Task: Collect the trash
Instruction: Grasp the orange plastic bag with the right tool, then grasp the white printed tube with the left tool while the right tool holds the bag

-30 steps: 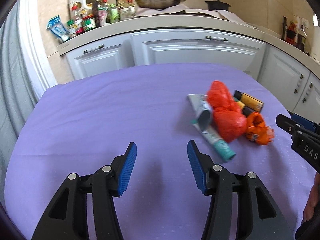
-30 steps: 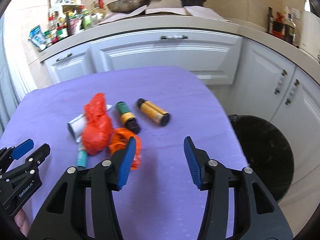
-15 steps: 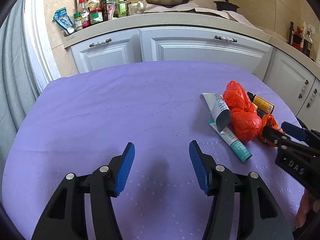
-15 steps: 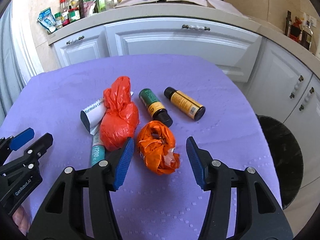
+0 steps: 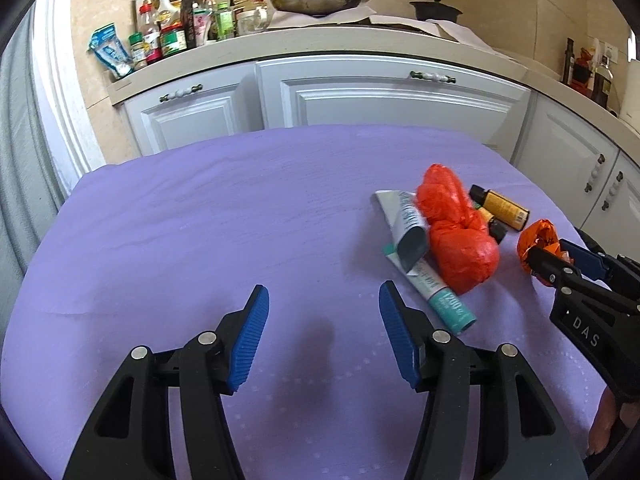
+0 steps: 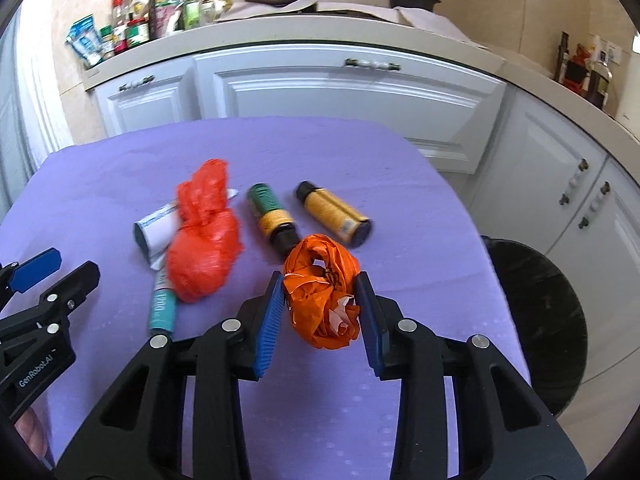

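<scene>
Orange wad (image 6: 322, 290): crumpled plastic, on the purple cloth (image 6: 360, 168) near its right edge, between the blue pads of the right gripper (image 6: 320, 320).
Right gripper: jaws closing; both pads look to be touching the wad's sides, though how firm the hold is I cannot tell.
Left gripper (image 5: 324, 338): jaws about half open, nothing between them, over bare cloth well apart from the trash.
Neighbours: green bottle (image 6: 270, 216) lies with its dark cap just beside the wad; yellow bottle (image 6: 334, 214) near behind it; red bag (image 6: 204, 240) to the left, on top of a white tube (image 6: 158, 228) and a teal tube (image 6: 162, 304).
Bin (image 6: 536, 316): black-lined, on the floor just past the cloth's right edge, mouth open.
Risk, grip: the wad is soft and springy; a hold on loose folds only could let it slip or unfurl on the lift.
Risk, neighbours: a trailing flap may drag the green bottle, which can roll.
Risk, edge: the cloth's right edge is close; a dropped wad could fall to the floor beside the bin.
Room: open cloth toward the camera and clear air to the right, toward the bin; cabinets (image 6: 344, 92) stand well behind.
</scene>
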Motion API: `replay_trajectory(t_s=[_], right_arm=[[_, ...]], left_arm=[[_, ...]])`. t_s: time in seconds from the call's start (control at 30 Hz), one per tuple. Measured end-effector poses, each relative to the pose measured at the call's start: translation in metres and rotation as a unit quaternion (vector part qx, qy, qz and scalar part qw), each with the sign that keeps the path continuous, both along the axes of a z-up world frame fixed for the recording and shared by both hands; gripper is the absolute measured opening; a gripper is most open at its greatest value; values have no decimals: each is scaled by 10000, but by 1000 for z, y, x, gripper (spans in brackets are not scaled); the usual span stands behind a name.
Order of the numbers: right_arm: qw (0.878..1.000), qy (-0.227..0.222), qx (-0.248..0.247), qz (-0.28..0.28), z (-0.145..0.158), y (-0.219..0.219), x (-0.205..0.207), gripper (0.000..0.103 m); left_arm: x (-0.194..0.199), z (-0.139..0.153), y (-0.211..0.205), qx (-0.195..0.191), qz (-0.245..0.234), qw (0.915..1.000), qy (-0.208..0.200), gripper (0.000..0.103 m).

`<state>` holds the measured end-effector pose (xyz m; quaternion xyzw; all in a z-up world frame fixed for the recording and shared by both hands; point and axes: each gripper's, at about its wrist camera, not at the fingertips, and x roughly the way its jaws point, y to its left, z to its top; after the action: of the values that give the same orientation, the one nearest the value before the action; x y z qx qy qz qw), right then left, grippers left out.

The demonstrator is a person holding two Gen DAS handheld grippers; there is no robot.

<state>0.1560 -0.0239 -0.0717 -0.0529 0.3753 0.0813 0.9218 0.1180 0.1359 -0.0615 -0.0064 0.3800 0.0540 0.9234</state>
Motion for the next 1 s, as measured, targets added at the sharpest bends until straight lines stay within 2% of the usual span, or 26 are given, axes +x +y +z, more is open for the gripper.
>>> replay_trajectory(t_s=[0.33,0.77,0.87,0.93,1.0], right_arm=[[9984,-34,-3,-569,-3,-44,9,35],[9976,61,127,-673,-7,-61,16,35],[9976,93,158,-665,-8,-62,17,35],[9976,100,168,-667,-8,-64,18,35],[9976,101,161,-665,-9,-64,18,35]], left_arm=[[13,1,-19,-7,-273,9996,-15,59],[49,-6,-25,-14,-377,9993,63,60],[56,-8,-26,-14,-440,9990,102,48],[57,-10,-27,41,-506,9986,132,29],[58,-13,-28,58,-586,9981,186,17]])
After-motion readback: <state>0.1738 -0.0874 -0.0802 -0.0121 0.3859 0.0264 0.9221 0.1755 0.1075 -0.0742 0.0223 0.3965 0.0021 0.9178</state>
